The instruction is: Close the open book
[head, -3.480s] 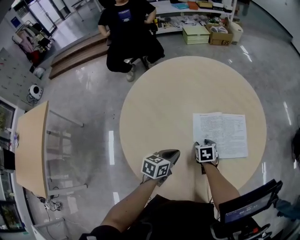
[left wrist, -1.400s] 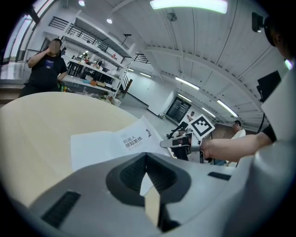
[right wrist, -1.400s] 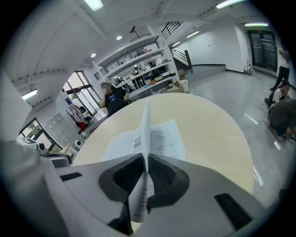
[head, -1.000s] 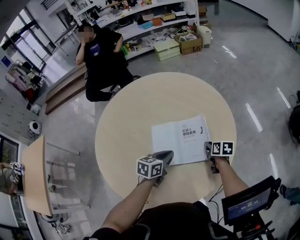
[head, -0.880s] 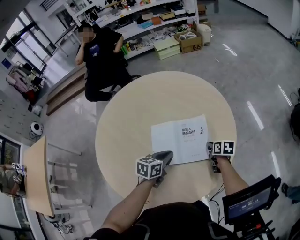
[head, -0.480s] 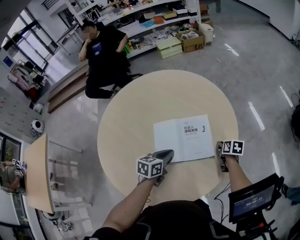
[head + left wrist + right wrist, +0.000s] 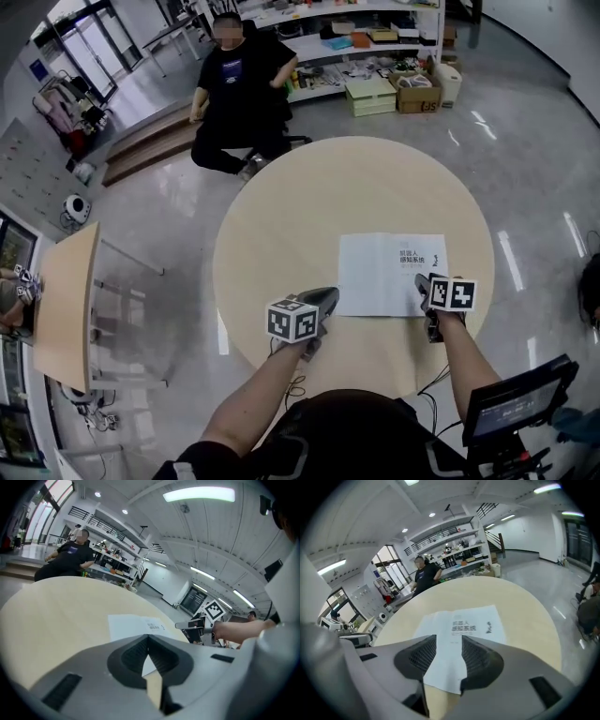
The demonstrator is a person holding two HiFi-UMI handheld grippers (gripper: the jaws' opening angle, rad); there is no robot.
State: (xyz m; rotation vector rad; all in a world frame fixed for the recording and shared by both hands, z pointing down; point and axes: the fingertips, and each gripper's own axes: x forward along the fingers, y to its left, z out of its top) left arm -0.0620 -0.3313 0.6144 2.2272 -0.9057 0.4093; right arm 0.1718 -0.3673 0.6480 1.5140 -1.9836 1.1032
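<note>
Book (image 7: pixel 380 277) lies closed, cover up, on the near right part of the round bench (image 7: pixel 309 216), its long side running left to right. At its near right corner, the right tongs (image 7: pixel 424 292) have just been opening and stand apart, unpressed. The left tongs (image 7: pixel 323 298), together and empty, are just left of the book. A seated person (image 7: pixel 239 84) is beyond the far rim.

Round pale wooden table (image 7: pixel 309 206) on glossy grey floor (image 7: pixel 159 234), closed thin white paperback book (image 7: pixel 380 274) lying flat, cover up, right of centre, towards the near edge
</note>
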